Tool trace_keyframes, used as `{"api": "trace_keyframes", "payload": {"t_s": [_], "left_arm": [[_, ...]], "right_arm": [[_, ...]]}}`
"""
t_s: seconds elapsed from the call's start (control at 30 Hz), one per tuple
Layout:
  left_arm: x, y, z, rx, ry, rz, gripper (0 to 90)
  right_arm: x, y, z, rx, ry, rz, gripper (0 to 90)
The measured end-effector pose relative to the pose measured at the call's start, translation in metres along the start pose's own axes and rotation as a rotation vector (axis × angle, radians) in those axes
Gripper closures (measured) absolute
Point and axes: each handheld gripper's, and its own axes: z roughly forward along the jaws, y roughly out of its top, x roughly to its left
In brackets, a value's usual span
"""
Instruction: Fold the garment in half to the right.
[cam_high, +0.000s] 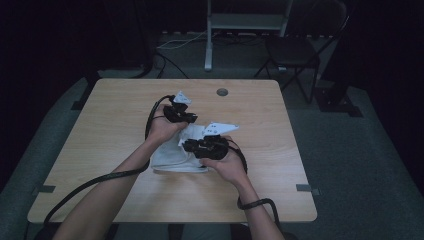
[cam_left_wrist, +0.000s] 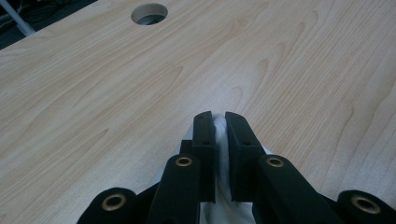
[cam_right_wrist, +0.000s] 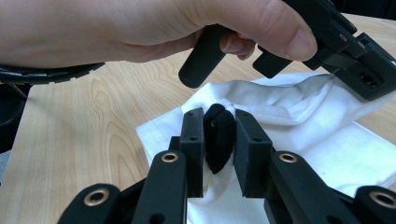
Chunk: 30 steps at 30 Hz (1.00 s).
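Note:
A white cloth (cam_high: 172, 157) lies crumpled in the middle of the wooden table (cam_high: 100, 150). My left gripper (cam_high: 186, 119) is at the cloth's far edge. In the left gripper view, my left gripper (cam_left_wrist: 220, 119) is shut on a fold of the white cloth (cam_left_wrist: 222, 158). My right gripper (cam_high: 189, 146) sits over the near right part of the cloth. In the right gripper view, my right gripper (cam_right_wrist: 219, 114) is shut on a small black soft bundle (cam_right_wrist: 220, 140), held against the opening of the white cloth (cam_right_wrist: 327, 144). The other hand (cam_right_wrist: 187, 28) and its gripper body (cam_right_wrist: 350, 56) show just beyond.
A round cable hole (cam_high: 222, 92) is in the table's far side, and shows again as the hole (cam_left_wrist: 149, 13) ahead of the left jaws. Behind the table stand a folding chair (cam_high: 295, 50) and a white metal stand (cam_high: 245, 22). Black cables (cam_high: 95, 182) trail off the near edge.

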Motion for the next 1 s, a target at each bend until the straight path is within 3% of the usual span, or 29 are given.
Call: {"api": "trace_keyframes", "payload": {"t_s": [1.0], "left_arm": [[-0.005, -0.003, 0.009, 0.005, 0.001, 0.002, 83.3]], "right_arm": [[-0.004, -0.011, -0.004, 0.008, -0.003, 0.018, 75.1]]}}
